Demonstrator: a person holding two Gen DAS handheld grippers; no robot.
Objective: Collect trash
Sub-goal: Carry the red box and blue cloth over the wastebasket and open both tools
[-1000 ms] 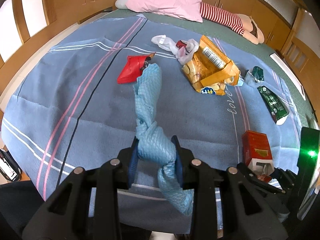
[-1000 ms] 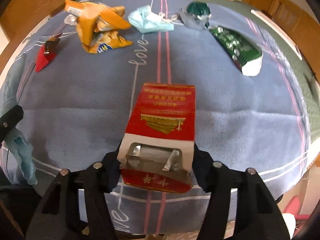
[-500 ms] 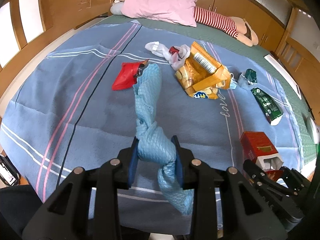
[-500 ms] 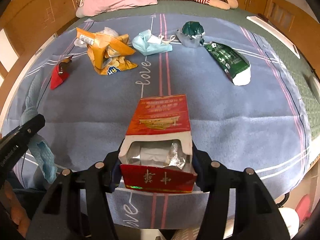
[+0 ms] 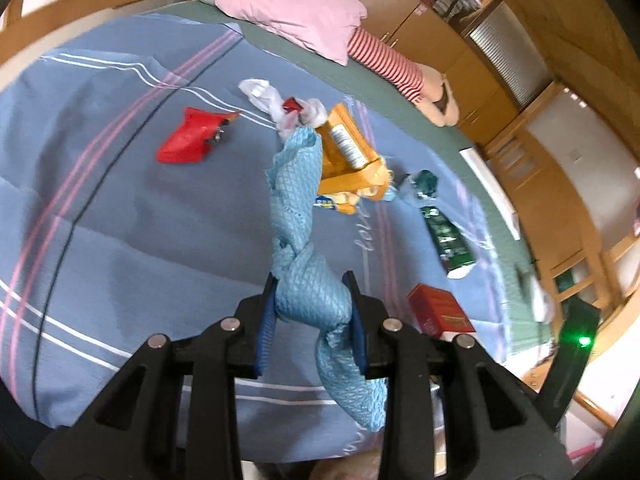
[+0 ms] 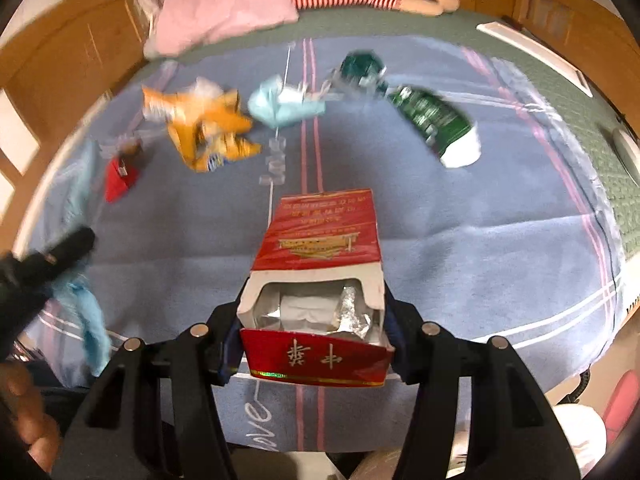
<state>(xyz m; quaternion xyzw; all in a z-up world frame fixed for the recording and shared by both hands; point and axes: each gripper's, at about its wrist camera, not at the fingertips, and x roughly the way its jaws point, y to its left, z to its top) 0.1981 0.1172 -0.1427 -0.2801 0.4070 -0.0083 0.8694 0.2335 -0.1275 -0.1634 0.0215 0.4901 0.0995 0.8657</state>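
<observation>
My left gripper (image 5: 313,304) is shut on a twisted light-blue cloth (image 5: 298,216) that sticks up ahead of the jaws and hangs down below them. My right gripper (image 6: 316,320) is shut on an opened red carton (image 6: 320,256) with foil inside, held above the blue blanket (image 6: 460,240). That carton (image 5: 438,312) also shows at the lower right of the left wrist view. On the blanket lie a red wrapper (image 5: 192,142), an orange snack bag (image 6: 204,128), a green packet (image 6: 436,120), a crumpled teal wrapper (image 6: 362,68), a pale-blue face mask (image 6: 280,106) and a white plastic bag (image 5: 276,104).
A pink pillow (image 5: 292,12) and a striped stuffed toy (image 5: 392,70) lie at the far end of the bed. Wooden panels (image 6: 72,52) border the left side, wooden cabinets (image 5: 500,92) the right. The left gripper (image 6: 48,256) with the cloth (image 6: 86,316) shows at the right view's left edge.
The left gripper has tilted and rolled, so the bed now looks slanted. The right gripper has lifted the red carton higher above the blanket. Both grips are unchanged.
</observation>
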